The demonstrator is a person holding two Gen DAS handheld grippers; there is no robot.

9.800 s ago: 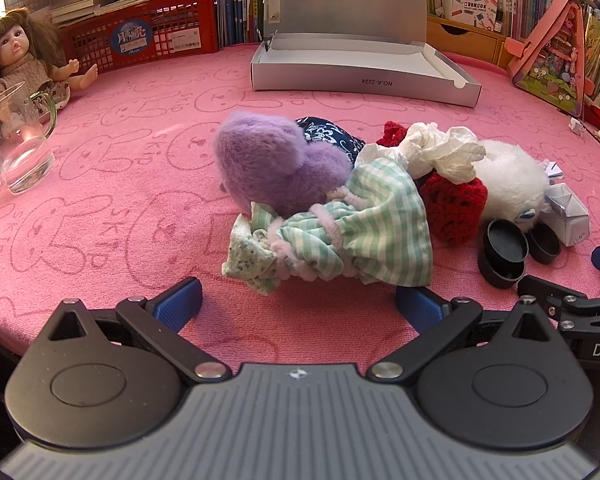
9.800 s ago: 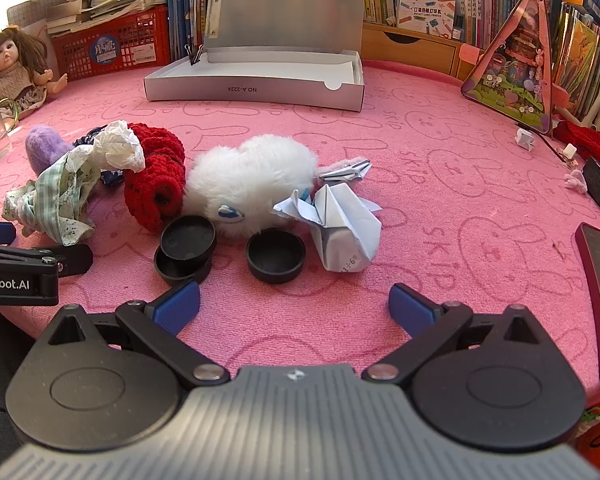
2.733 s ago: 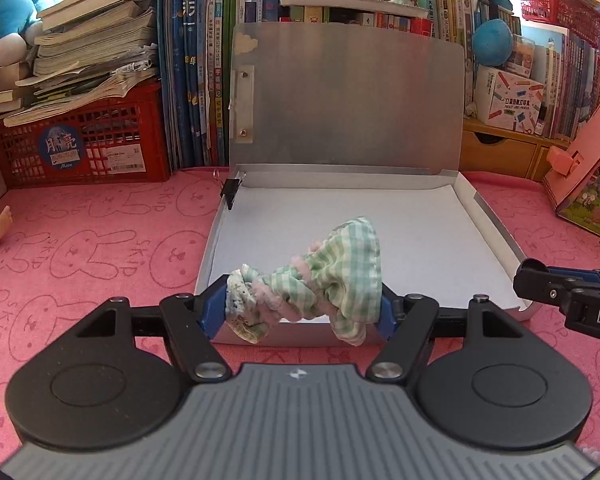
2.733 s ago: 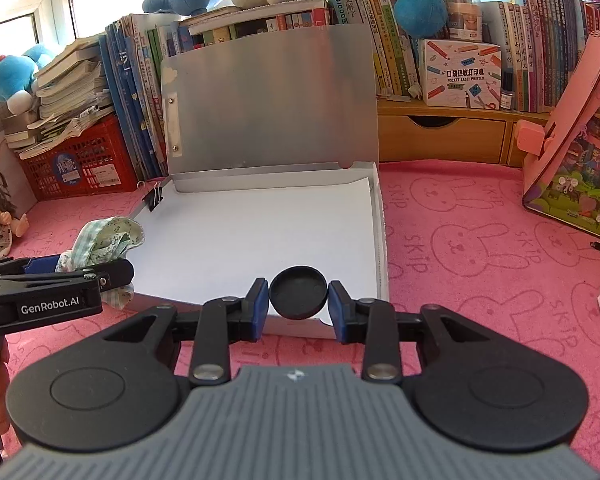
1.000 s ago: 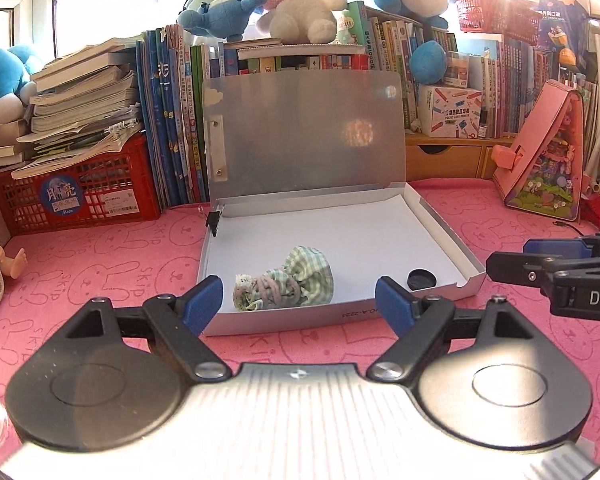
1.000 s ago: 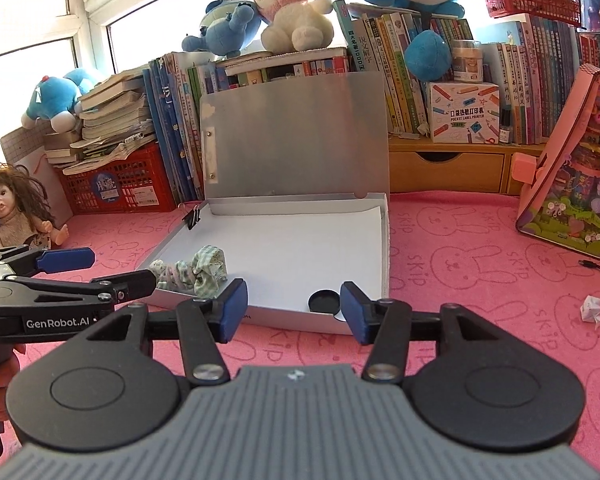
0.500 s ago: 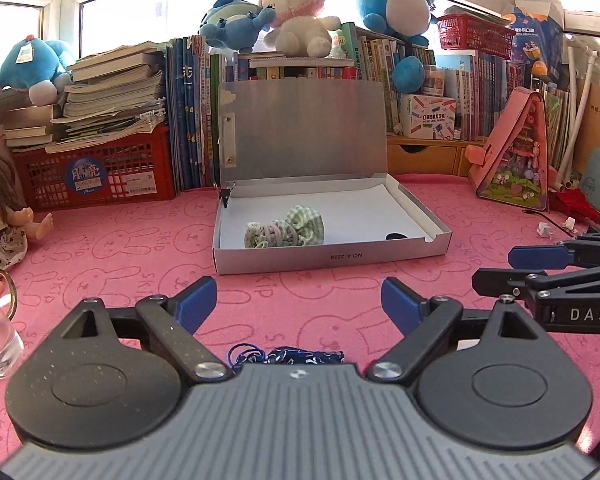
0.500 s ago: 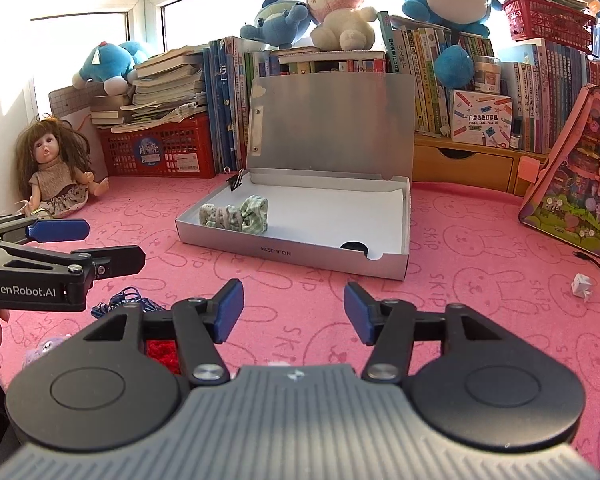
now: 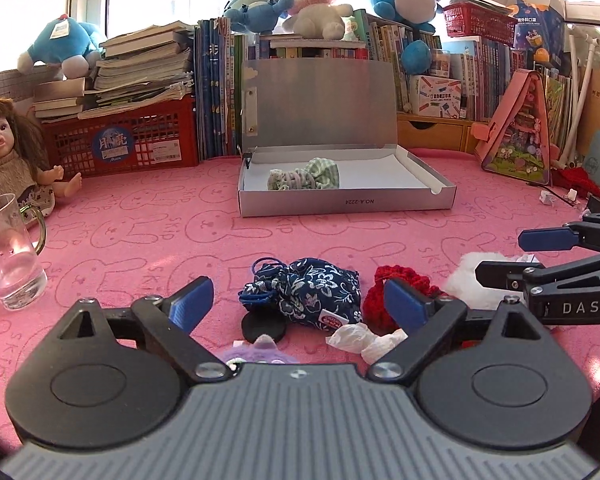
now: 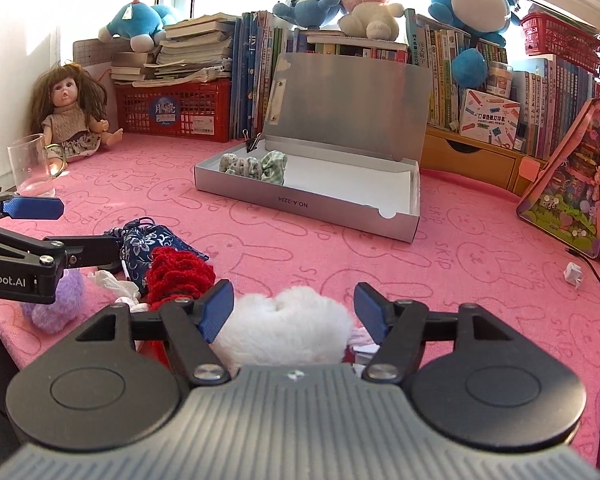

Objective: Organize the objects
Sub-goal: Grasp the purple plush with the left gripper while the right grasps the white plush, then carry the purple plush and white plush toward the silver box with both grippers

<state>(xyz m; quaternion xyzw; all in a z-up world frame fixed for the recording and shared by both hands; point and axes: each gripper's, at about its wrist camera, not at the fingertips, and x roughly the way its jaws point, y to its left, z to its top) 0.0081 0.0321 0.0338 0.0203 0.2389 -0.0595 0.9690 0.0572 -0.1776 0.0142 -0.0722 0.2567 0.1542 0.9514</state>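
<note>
An open silver box (image 9: pixel 340 204) (image 10: pixel 300 204) stands mid-table with a green checked cloth (image 9: pixel 304 174) (image 10: pixel 260 166) inside. Near the front edge lies a pile. My left gripper (image 9: pixel 298 300) hovers over it, jaws opening; a blue floral pouch (image 9: pixel 312 292) lies between the fingers, untouched, with a black lid (image 9: pixel 262 326), a purple fuzzy thing (image 9: pixel 260 350) and crumpled tissue (image 9: pixel 364 338) close by. My right gripper (image 10: pixel 294 308) is opening around a white fluffy thing (image 10: pixel 288 324), its pads not pressing on it. A red knit piece (image 10: pixel 180 272) lies just left of it.
A glass mug (image 9: pixel 8 252) and a doll (image 9: pixel 8 152) sit at the left. A red crate (image 9: pixel 132 140) and rows of books line the back. A pink triangular case (image 9: pixel 516 128) stands right, paper scraps (image 10: pixel 574 272) lie near it.
Both grippers have drawn back from the box and sunk towards the pile at the front edge. Their jaws stand wider. The cloth and the lid stay in the box.
</note>
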